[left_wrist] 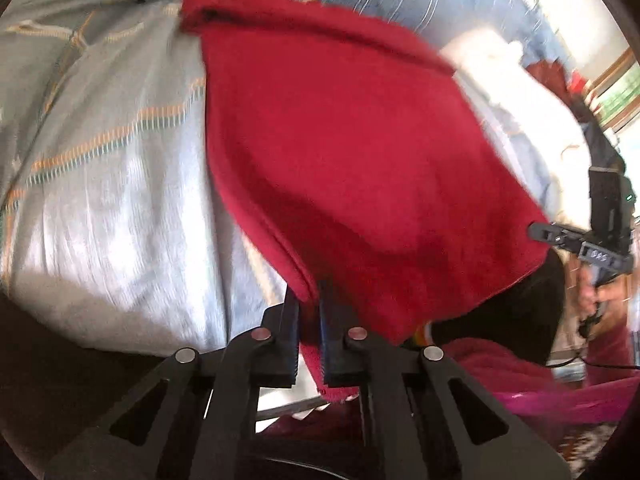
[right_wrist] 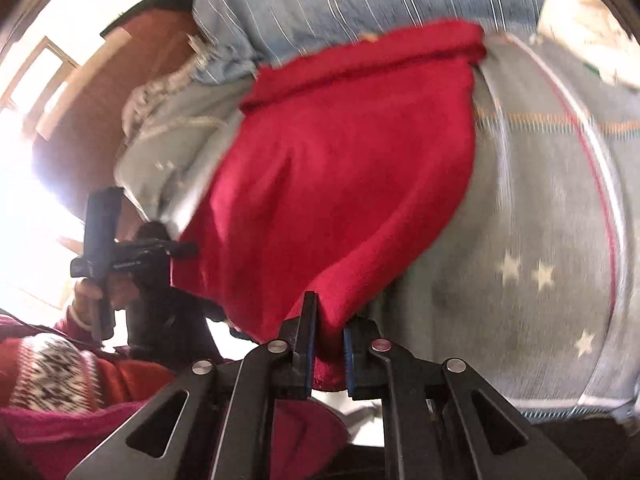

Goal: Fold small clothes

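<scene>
Red fleece garment (left_wrist: 360,152) stretched over the bed (left_wrist: 100,200), near corners clamped in the left tool (left_wrist: 309,336) and right tool (right_wrist: 329,340). Probably mid-fold; next, carrying both corners forward onto the far hem, evenly.

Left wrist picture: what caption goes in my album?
Left gripper pinches a red cloth corner over the bed.
</scene>
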{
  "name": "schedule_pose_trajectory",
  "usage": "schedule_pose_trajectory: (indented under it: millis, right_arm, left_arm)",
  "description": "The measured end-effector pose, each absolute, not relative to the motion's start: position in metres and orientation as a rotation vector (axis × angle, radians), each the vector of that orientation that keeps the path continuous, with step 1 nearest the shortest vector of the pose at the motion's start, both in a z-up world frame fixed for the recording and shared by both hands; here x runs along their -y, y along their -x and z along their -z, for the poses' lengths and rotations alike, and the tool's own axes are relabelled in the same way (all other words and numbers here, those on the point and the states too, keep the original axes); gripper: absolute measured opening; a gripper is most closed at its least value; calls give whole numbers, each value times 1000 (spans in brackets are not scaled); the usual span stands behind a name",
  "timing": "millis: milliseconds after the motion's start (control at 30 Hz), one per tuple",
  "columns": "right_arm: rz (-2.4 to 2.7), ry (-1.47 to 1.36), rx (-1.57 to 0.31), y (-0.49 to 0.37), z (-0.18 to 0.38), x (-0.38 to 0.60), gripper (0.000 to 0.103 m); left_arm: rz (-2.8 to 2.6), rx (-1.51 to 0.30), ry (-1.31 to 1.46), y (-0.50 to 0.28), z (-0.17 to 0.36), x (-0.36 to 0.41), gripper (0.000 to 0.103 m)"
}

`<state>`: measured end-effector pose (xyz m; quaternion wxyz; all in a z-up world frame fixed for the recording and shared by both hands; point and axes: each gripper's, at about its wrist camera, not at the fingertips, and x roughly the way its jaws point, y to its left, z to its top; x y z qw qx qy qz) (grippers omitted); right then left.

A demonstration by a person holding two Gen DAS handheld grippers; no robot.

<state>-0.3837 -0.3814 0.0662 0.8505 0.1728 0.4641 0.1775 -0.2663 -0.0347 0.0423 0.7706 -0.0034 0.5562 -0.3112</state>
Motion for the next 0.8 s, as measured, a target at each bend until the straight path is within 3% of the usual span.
schedule_pose_trajectory:
  millis: [233,800]
  right_arm:
    - [-393,-425,-841,355,-97,389,10]
    - [-241,-503,-680,300,-112,419,10]
  left_arm:
    - [649,-1048,62,229,-90,21,5]
    - [469,-866,-8,183,-103,45,6]
